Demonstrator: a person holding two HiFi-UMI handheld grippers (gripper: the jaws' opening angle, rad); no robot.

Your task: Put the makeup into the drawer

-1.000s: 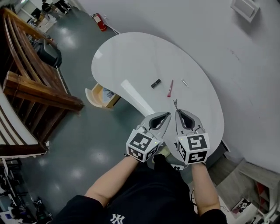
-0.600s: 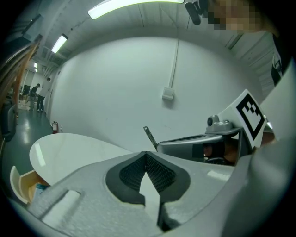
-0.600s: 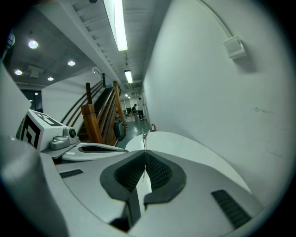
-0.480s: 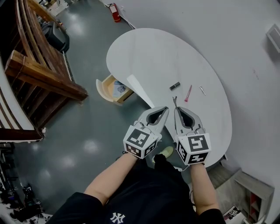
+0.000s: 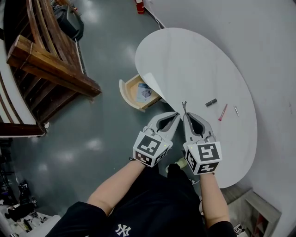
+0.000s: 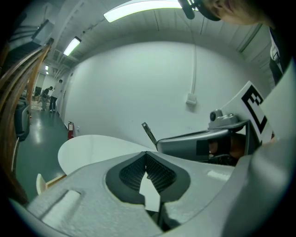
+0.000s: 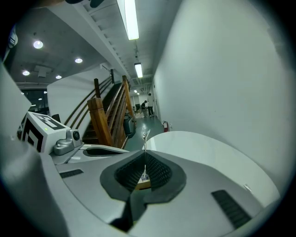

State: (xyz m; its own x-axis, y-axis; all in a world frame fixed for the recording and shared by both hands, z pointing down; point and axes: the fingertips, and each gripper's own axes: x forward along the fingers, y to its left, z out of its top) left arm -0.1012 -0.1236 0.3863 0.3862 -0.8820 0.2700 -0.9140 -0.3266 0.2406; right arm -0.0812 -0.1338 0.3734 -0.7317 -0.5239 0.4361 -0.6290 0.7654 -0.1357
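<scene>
Three makeup items lie on the white oval table point(image 5: 185, 60): a short black tube point(image 5: 211, 102), a pink stick point(image 5: 222, 112) and a small silver piece point(image 5: 236, 111). The light wooden drawer point(image 5: 127, 90) stands open at the table's left edge with a small bluish item inside. My right gripper point(image 5: 185, 115) is shut on a thin metal tool point(image 5: 184, 107) that sticks out past its tips, also visible as a thin metal tool point(image 7: 144, 138) in the right gripper view. My left gripper point(image 5: 175, 114) is beside it, shut with nothing in it. Both hover over the table's near edge, left of the makeup.
A wooden stair railing point(image 5: 46, 65) runs along the left over the grey floor. A red fire extinguisher point(image 5: 139, 5) stands by the far wall. A low shelf point(image 5: 259, 210) sits at the bottom right, near the wall.
The head view has swung, so the table, drawer and makeup now sit further right and lower. Both grippers keep the same pose side by side.
</scene>
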